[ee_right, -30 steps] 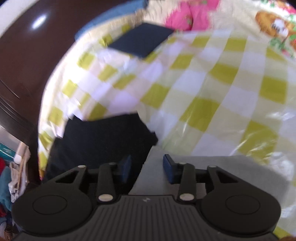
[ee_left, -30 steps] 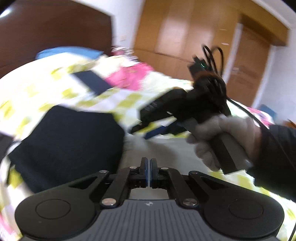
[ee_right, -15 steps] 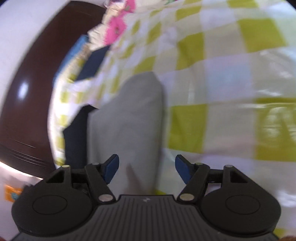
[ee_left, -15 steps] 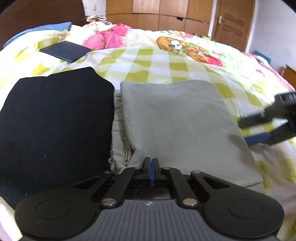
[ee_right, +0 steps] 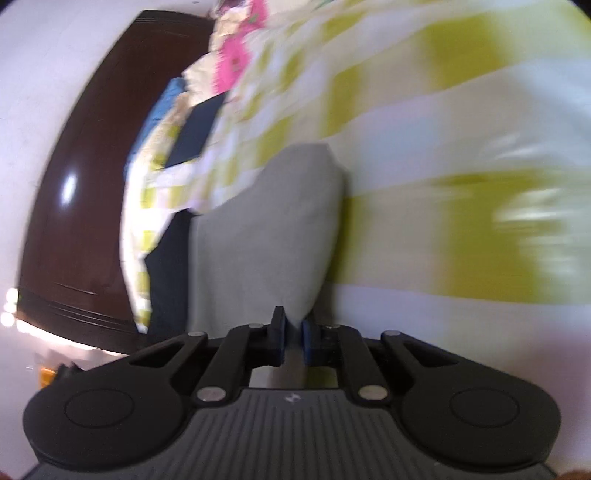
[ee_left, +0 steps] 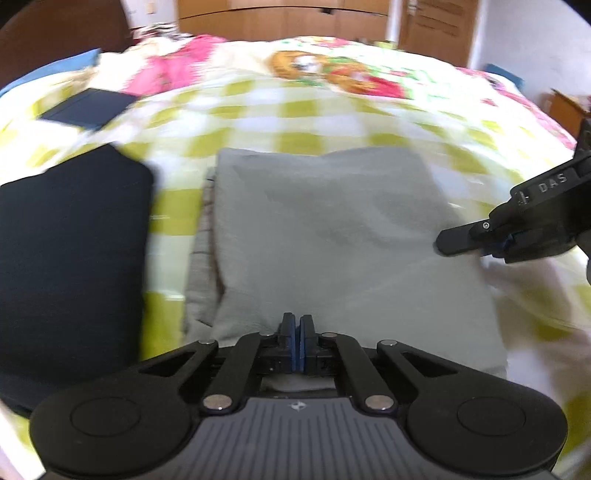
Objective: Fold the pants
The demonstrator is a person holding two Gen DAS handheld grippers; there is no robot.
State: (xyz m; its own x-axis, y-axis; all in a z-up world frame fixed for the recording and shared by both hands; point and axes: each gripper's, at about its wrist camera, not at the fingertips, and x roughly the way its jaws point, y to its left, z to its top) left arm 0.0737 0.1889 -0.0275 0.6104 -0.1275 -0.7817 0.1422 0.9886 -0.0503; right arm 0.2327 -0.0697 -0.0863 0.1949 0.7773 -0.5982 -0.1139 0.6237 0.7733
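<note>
The grey pants (ee_left: 332, 236) lie folded into a thick rectangle on the checked bedspread (ee_left: 295, 110). My left gripper (ee_left: 296, 332) is shut at the near edge of the pants; I cannot tell whether cloth is between its pads. My right gripper (ee_right: 293, 332) is shut on the right edge of the grey pants (ee_right: 269, 229). It also shows in the left wrist view (ee_left: 495, 240), low at the right side of the pants.
A folded black garment (ee_left: 70, 251) lies just left of the grey pants. A dark blue folded item (ee_left: 88, 109) lies farther back left. A dark wooden headboard (ee_right: 85, 177) is at the left, with wardrobes (ee_left: 295, 18) at the back.
My right gripper came in at the right edge of the grey pants and closed on it. The pants have moved right, away from the black garment. My left gripper stayed shut.
</note>
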